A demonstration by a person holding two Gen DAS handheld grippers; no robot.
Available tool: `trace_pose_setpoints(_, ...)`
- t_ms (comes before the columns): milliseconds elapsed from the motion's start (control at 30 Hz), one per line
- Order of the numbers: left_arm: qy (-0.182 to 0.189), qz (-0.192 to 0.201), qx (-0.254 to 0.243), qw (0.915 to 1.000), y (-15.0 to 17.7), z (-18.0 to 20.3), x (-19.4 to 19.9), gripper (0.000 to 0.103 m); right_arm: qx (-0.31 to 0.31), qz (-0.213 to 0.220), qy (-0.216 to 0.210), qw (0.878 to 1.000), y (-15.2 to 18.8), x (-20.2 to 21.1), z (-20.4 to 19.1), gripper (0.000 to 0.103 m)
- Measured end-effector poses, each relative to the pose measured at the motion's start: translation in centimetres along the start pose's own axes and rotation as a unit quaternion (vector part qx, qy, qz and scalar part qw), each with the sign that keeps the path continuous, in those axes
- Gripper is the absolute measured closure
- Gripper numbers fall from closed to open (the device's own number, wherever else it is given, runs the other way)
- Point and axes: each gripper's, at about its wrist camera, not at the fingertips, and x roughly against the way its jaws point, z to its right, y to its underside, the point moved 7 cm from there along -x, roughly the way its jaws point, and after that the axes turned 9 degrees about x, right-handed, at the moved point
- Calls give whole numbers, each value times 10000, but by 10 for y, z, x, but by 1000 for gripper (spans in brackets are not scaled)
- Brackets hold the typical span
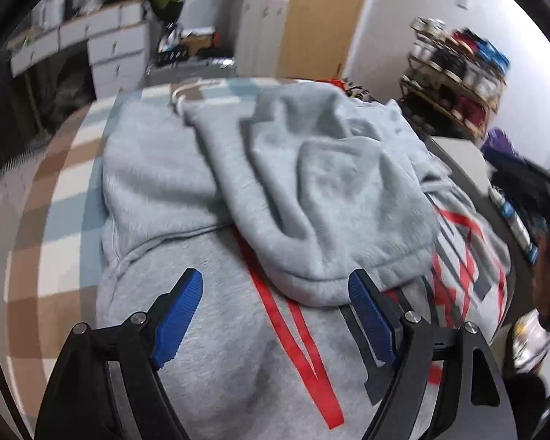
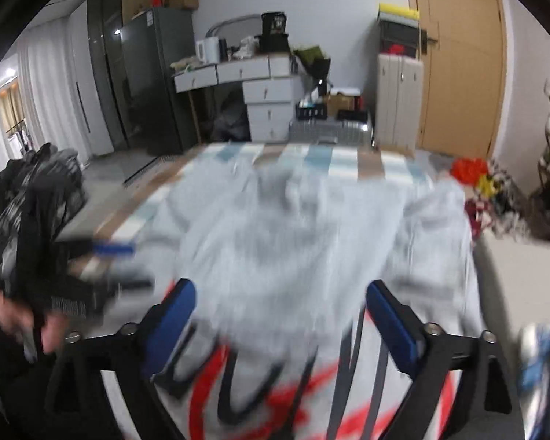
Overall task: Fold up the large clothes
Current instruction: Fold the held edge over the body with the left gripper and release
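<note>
Checked cloth [image 1: 55,220] covers the bed, and a big grey hoodie [image 1: 209,348] with red marks lies on it, one part folded over. Left gripper [image 1: 275,286] hangs just above it, fingers apart, holding nothing. Right gripper [image 2: 280,295] gapes wide too, empty.

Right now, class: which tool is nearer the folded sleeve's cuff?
Left. The left tool hovers open right at the sleeve cuff; the right tool hovers open over the red print, further off.
</note>
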Motion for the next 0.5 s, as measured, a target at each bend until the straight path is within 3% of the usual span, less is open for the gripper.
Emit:
trace_pose_setpoints(133,-19,-56,393,9992,-8,-14,-6,25,-101,-357,9,9993,-46,-63,7,3)
trace_pose_setpoints(233,-8,42,706,9975,-10,-24,0,25,-156,-858,-90,9961,-65,-125,15,9)
trace_pose_setpoints(333,18,87,881,9961,-9,-31,3,25,-171,-1394,41,9901,-64,-175,21,40)
trace_pose_setpoints(367,54,60,916,9958,-9,-33,3,25,-118,-1589,39,9872,-61,-188,21,62)
trace_pose_setpoints(400,95,55,934,9956,-10,-33,3,25,-134,-1701,43,9853,-57,-196,21,75)
trace_pose_setpoints(433,112,74,970,9952,-10,-36,4,25,-210,-1769,44,9840,-55,-200,22,82)
trace_pose_setpoints(500,101,77,999,9949,-11,-39,4,25,-234,-1554,128,9875,-61,-191,22,86)
